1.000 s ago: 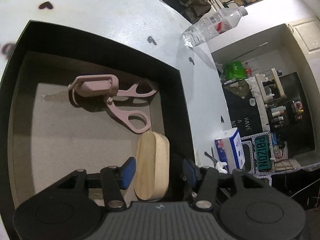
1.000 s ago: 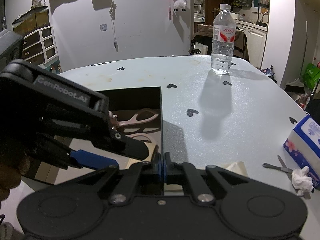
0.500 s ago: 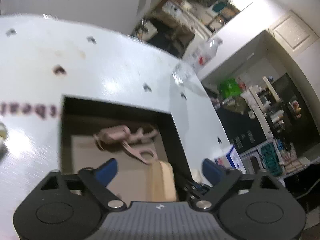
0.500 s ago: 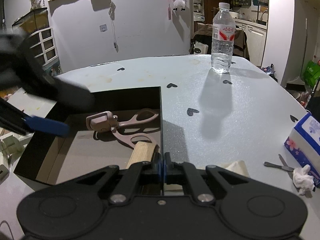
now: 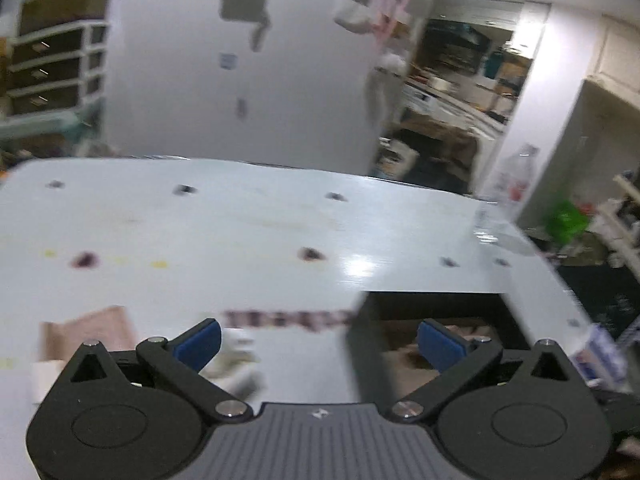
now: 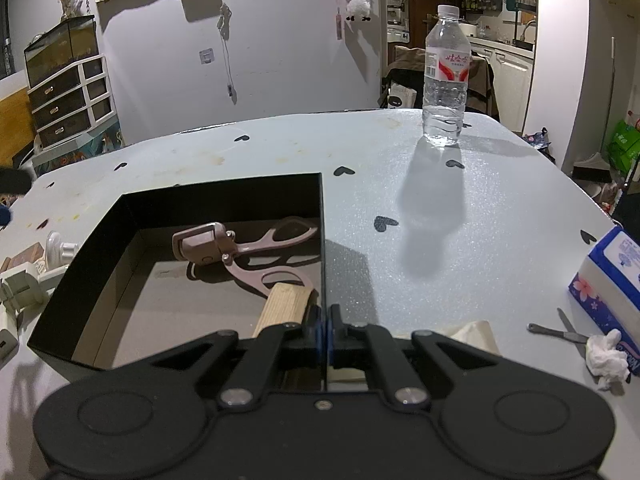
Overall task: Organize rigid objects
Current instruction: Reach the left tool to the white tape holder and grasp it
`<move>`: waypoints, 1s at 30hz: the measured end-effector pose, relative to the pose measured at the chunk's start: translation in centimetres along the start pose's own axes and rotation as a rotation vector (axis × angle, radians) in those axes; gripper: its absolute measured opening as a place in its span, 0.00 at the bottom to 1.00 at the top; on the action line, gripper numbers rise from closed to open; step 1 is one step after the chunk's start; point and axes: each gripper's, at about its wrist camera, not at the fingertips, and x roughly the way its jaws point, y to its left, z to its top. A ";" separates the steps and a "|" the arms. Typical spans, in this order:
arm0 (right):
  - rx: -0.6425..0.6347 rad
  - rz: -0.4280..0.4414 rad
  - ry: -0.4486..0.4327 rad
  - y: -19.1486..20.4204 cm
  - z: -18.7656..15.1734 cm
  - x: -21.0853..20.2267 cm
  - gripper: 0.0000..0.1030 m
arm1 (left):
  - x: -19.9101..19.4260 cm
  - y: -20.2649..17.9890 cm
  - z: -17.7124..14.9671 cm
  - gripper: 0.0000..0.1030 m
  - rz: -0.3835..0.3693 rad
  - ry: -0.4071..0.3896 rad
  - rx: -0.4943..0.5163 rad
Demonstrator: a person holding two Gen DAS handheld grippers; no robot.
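My left claw [image 5: 318,342] has just been opening and stands wide apart with nothing between its pads, above the counter [image 5: 240,232] just left of the black box [image 6: 224,200]. My right claw [image 6: 325,330] is pressed together on the box's right wall near its near corner. Inside the box I see the pink scissors-like tool [image 6: 240,248] by the right wall, with the wooden block [image 6: 285,305] against its near handle. A water bottle [image 6: 446,80] stands upright near the counter's far right edge.
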 end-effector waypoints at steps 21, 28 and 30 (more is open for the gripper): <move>0.009 -0.012 0.008 0.0 0.1 0.2 0.03 | 0.2 5.1 -5.6 0.89 0.262 -0.011 0.270; 0.009 -0.013 0.008 0.0 0.1 0.2 0.03 | 1.3 4.5 -5.4 0.50 0.212 0.050 0.366; 0.010 -0.013 0.008 0.0 0.1 0.2 0.03 | 1.5 4.6 -5.3 0.40 0.207 0.069 0.379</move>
